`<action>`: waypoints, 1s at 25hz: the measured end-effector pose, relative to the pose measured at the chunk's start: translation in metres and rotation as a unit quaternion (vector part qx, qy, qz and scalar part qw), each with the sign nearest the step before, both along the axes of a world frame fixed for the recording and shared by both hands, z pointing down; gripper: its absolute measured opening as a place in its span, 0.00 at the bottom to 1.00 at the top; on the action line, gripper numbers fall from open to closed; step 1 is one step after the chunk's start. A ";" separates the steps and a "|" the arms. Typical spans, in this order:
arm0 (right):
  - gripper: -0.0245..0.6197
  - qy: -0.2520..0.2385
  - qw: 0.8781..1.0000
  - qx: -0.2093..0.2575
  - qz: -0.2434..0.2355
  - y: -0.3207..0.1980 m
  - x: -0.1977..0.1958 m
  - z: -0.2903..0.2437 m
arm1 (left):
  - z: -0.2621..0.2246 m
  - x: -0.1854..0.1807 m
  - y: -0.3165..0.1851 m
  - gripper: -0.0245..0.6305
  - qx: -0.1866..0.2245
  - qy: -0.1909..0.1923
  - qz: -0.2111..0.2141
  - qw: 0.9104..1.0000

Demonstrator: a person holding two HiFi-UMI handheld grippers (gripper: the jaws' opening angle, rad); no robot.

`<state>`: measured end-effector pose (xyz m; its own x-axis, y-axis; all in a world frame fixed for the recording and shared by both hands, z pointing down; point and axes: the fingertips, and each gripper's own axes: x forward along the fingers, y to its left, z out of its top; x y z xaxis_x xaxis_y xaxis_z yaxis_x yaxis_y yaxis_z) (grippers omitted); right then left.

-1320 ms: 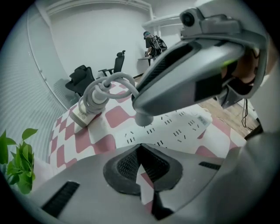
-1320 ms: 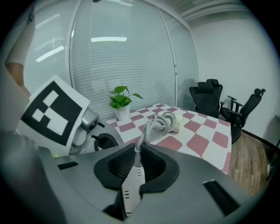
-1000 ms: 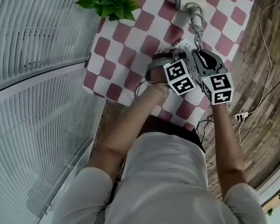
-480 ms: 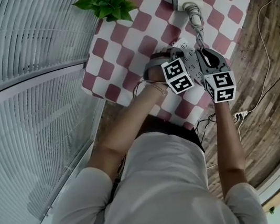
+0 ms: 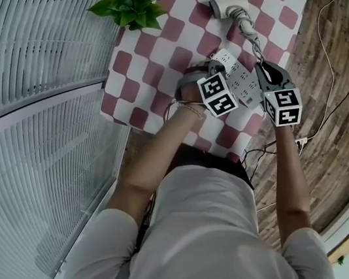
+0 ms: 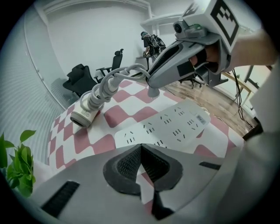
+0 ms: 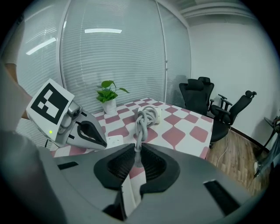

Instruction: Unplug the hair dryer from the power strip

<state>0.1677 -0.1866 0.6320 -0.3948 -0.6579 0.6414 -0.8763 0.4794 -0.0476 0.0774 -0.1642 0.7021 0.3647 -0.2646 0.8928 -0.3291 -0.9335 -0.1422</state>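
Table under a pink-and-white chequered cloth [image 5: 148, 60], bearing a long white plastic power strip [image 5: 239, 80]; we hold the left gripper [image 6: 141, 148] at one end of it, fingers pressed together and empty. White barrel-shaped hair dryer [image 5: 228, 6], lying near the far edge, apart from the strip. Its grey coiled cord [image 5: 248, 32] ends in a plug [image 6: 152, 91], which we pinch in the right gripper [image 7: 138, 155], clear of the sockets.

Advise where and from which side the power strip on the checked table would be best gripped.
The power strip is probably best gripped across its narrow width near the labelled end, coming down from above. It lies flat with its sockets up, so its two long straight edges give the jaws parallel faces. The left gripper, shut, is at the other end. The right gripper is shut on the cord.
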 end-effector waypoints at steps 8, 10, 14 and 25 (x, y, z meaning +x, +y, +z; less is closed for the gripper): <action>0.14 0.022 1.000 -0.004 0.013 -0.005 0.033 0.001 | 0.000 0.001 0.000 0.08 -0.012 -0.001 0.004 1.000; 0.14 0.025 1.000 -0.004 0.015 -0.006 0.037 0.002 | 0.000 0.001 0.000 0.08 -0.012 -0.004 0.006 1.000; 0.14 0.029 0.999 -0.002 0.016 -0.006 0.039 0.002 | 0.000 0.001 0.001 0.08 -0.010 -0.004 0.007 1.000; 0.14 0.038 0.999 -0.019 0.018 -0.001 0.045 0.024 | -0.002 0.002 0.001 0.08 -0.005 -0.009 0.007 1.000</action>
<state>0.2127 -0.1871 0.6557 -0.3206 -0.6450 0.6936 -0.8944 0.4472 0.0024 0.0790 -0.1636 0.7003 0.3530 -0.2502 0.9015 -0.3134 -0.9395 -0.1380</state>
